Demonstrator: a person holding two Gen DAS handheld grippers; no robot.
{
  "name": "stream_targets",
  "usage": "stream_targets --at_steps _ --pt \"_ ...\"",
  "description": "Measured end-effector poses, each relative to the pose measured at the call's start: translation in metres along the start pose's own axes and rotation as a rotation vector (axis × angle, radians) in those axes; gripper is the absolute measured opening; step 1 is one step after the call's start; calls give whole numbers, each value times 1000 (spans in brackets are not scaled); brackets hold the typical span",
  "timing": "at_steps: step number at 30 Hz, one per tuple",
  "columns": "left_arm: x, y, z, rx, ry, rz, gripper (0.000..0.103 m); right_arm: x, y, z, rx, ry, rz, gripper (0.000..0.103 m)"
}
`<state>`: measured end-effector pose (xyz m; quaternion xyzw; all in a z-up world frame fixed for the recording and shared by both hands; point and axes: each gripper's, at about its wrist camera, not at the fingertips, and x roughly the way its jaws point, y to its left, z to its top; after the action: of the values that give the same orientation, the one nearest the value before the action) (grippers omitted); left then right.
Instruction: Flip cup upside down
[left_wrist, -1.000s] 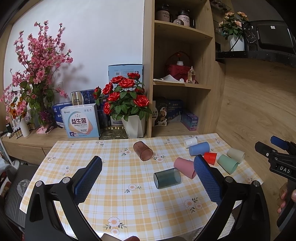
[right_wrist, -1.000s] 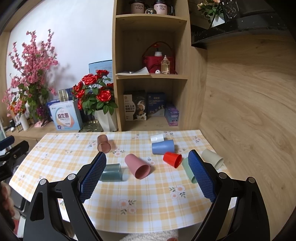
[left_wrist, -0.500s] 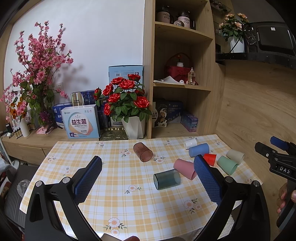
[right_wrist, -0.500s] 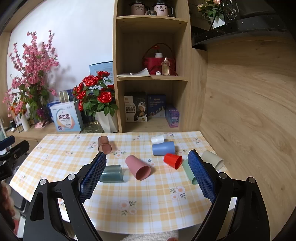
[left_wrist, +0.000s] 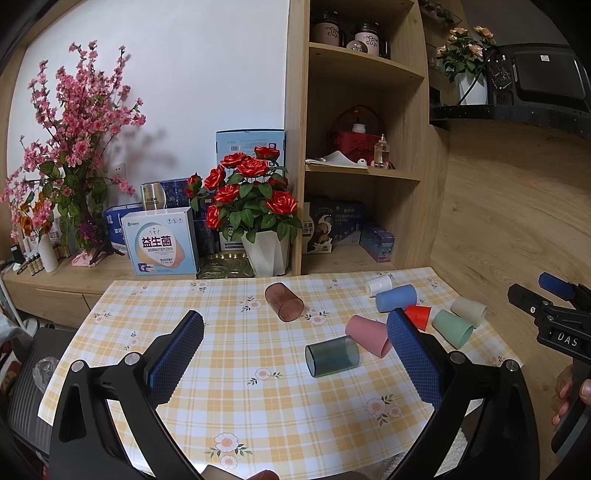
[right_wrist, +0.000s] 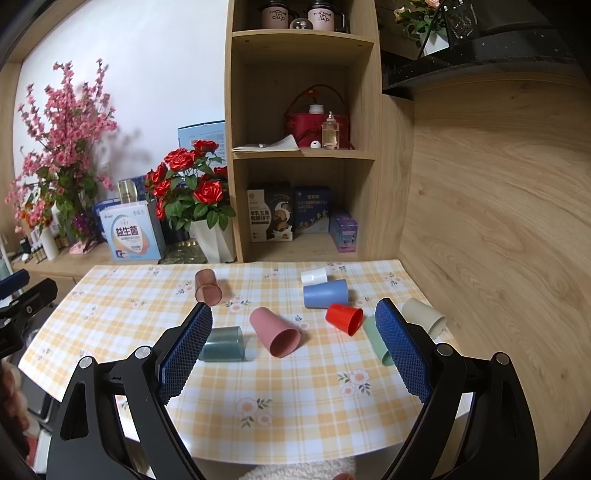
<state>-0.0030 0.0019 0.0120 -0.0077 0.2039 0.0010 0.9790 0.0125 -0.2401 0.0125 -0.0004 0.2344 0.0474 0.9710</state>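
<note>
Right wrist view: pink cup (right_wrist: 275, 332) on its side, light, stiff, slippery; best gripped mid-wall; both jaws apart, empty.

Eight cups on their sides on the checked table (right_wrist: 295, 387): brown (right_wrist: 207, 287), teal (right_wrist: 222, 344), pink (right_wrist: 275, 331), red (right_wrist: 343, 318), blue (right_wrist: 325, 293), white (right_wrist: 314, 276), green (right_wrist: 376, 341), beige (right_wrist: 424, 316), two flower arrangements at left

Not much has happened over the last second. The right gripper (right_wrist: 293, 334) has drawn back and risen a touch, so the pink cup (right_wrist: 276, 331) and the teal cup (right_wrist: 222, 344) now sit slightly farther from it. The left gripper (left_wrist: 295, 345) has drifted back just slightly too. No cup has shifted.
</note>
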Motion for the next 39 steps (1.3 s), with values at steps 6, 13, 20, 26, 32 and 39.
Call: stream_targets --at_steps 6,13,20,26,32,39 --pt "0 0 0 0 0 0 97 0 0 0 0 0 1 87" --pt "1 -2 -1 -1 5 -2 97 1 -1 -3 3 4 -2 87" --pt "4 -3 -5 -5 6 -24 97 4 -4 -8 28 6 1 87" --pt "17 12 -24 -56 15 -82 97 22 -23 -25 99 50 25 88" --pt "44 27 -43 -105 78 -66 97 56 -51 -54 194 121 -17 89" --pt "82 49 -68 -135 187 -24 97 102 -67 -77 234 181 -73 89"
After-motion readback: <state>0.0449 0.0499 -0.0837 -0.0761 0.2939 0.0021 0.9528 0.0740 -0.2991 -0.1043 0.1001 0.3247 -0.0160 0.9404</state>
